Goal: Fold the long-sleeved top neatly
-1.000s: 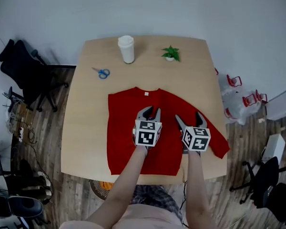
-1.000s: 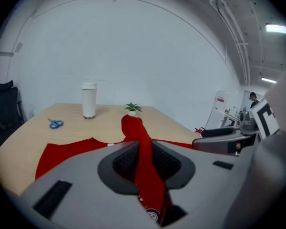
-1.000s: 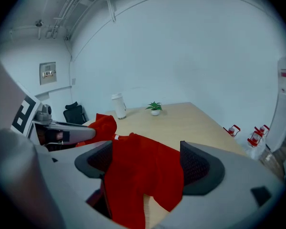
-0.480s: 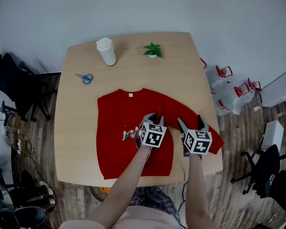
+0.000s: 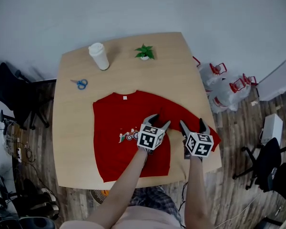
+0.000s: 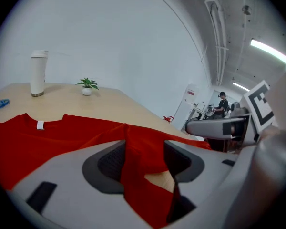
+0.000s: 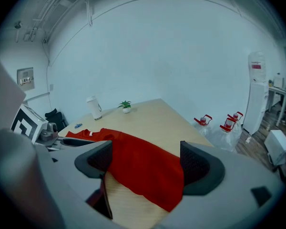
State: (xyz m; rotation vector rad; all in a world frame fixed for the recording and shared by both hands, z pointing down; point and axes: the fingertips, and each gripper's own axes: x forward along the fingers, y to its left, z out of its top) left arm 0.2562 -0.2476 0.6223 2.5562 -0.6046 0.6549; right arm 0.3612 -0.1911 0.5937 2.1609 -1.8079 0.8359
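Observation:
The red long-sleeved top (image 5: 117, 128) lies flat, front up, on the wooden table (image 5: 181, 70), its right sleeve (image 5: 178, 109) running out to the table's right edge. My left gripper (image 5: 160, 120) is at the top's right side. Its jaws have just been opening, and a raised ridge of red fabric (image 6: 143, 151) stands loose between the pads of that left gripper (image 6: 144, 162). My right gripper (image 5: 191, 123) hovers wide open over the sleeve. In the right gripper view the sleeve (image 7: 143, 168) lies under the right gripper (image 7: 145, 160), untouched.
A white cup (image 5: 98, 56), a small potted plant (image 5: 144, 52) and blue scissors (image 5: 80, 83) sit at the table's far side. Water jugs (image 5: 219, 71) stand on the floor to the right, office chairs (image 5: 9, 87) to the left.
Both grippers have moved right across the top toward its right sleeve. The left jaws have opened. A small print on the chest has come into view.

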